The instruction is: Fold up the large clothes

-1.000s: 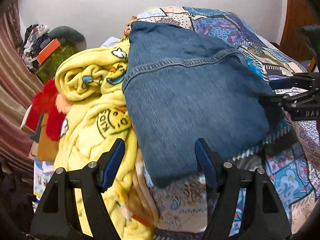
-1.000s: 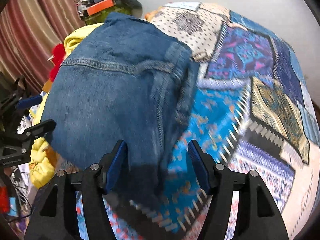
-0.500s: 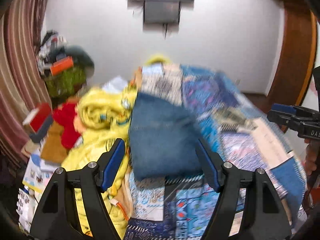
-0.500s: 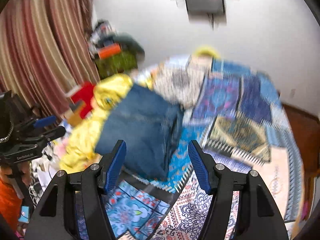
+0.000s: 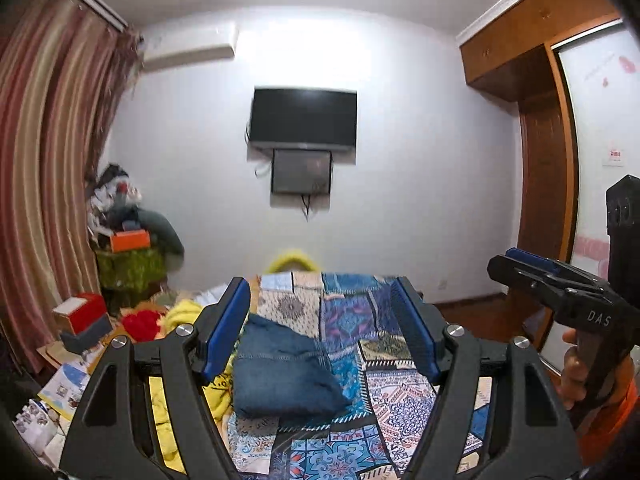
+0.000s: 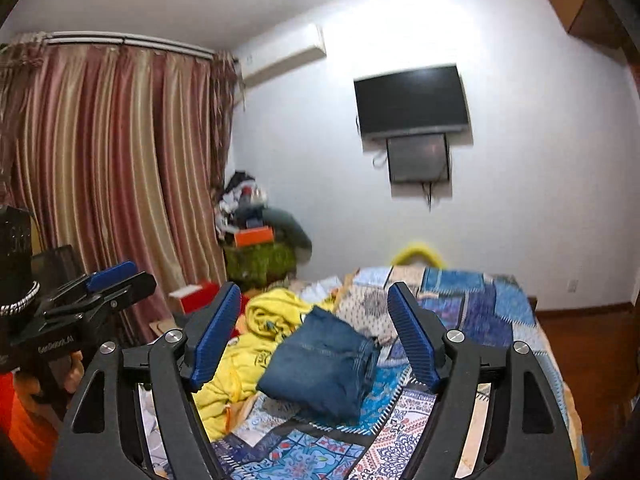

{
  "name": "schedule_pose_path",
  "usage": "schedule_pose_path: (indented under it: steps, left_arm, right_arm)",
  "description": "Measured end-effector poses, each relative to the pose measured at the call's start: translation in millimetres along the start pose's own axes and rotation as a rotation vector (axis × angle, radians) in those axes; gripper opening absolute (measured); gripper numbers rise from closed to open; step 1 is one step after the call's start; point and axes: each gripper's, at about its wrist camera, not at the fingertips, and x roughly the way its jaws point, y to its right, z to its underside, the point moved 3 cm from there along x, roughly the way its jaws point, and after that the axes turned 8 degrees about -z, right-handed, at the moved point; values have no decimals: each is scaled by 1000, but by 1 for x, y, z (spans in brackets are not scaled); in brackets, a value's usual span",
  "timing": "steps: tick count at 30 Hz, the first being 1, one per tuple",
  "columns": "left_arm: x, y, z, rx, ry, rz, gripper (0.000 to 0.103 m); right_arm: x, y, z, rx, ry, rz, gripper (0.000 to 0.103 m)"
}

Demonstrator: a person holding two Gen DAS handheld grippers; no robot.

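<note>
A folded blue denim garment lies on the patterned bedspread, well ahead of both grippers; it also shows in the right wrist view. My left gripper is open and empty, held high and back from the bed. My right gripper is open and empty too. The right gripper appears at the right edge of the left wrist view, and the left gripper at the left edge of the right wrist view.
A crumpled yellow blanket lies left of the denim. Boxes and clutter sit beside striped curtains. A wall TV hangs ahead. A wooden wardrobe stands at the right.
Both grippers have pulled up and back from the denim garment. The view has widened from a close look at the denim to the whole bed and room.
</note>
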Motion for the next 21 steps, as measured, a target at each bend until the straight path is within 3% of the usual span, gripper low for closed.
schedule_pose_path:
  steps: [5, 12, 14, 16, 21]
  left_arm:
    - [-36, 8, 5, 8, 74, -62, 72]
    - [-53, 9, 15, 6, 89, -122, 99]
    - [-54, 6, 17, -4, 93, -135, 102]
    - [-55, 6, 19, -2, 86, -142, 102]
    - [-55, 8, 24, 4, 76, -157, 102]
  right_arm:
    - [-17, -16, 12, -53, 41, 93, 77]
    - [-17, -24, 21, -24, 7, 110, 88]
    - [-18, -24, 21, -32, 7, 131, 98]
    - [-20, -24, 19, -32, 20, 140, 103]
    - [-28, -27, 24, -19, 23, 114, 103]
